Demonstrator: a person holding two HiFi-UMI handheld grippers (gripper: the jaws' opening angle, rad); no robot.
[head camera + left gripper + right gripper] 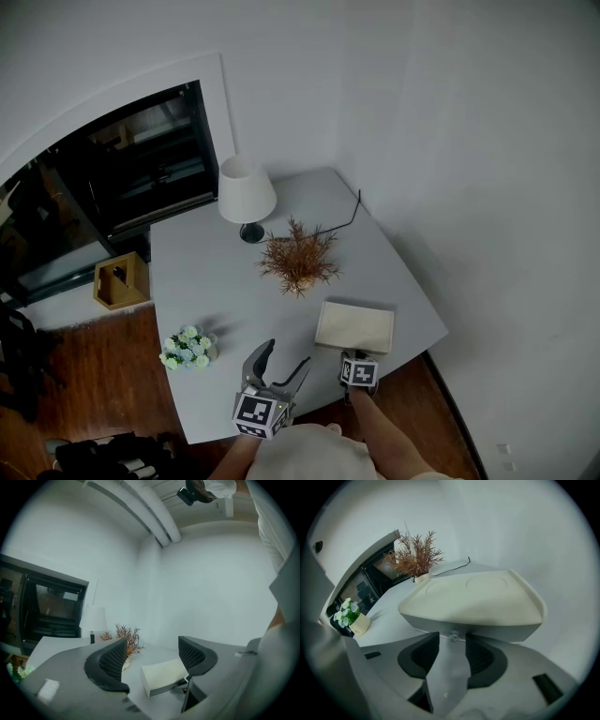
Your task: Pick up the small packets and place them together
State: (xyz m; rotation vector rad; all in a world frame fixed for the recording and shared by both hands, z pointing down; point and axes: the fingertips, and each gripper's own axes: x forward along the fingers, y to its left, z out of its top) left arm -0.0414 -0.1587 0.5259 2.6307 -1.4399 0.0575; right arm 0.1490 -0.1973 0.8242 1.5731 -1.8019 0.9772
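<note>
Flower pot (187,347) stands at the left edge of the bench (206,272). Left tool (288,353) hangs over the near edge, jaws wide apart and released, nothing between them. Cream tray (354,326) lies to its right, near the front corner. Right tool (452,645) is at the tray's near side, jaws narrowed but released, with bare bench between the pads. A small pale scrap (453,636) sits at the tips under the tray's rim. It is possibly a packet, but too small to tell.
</note>
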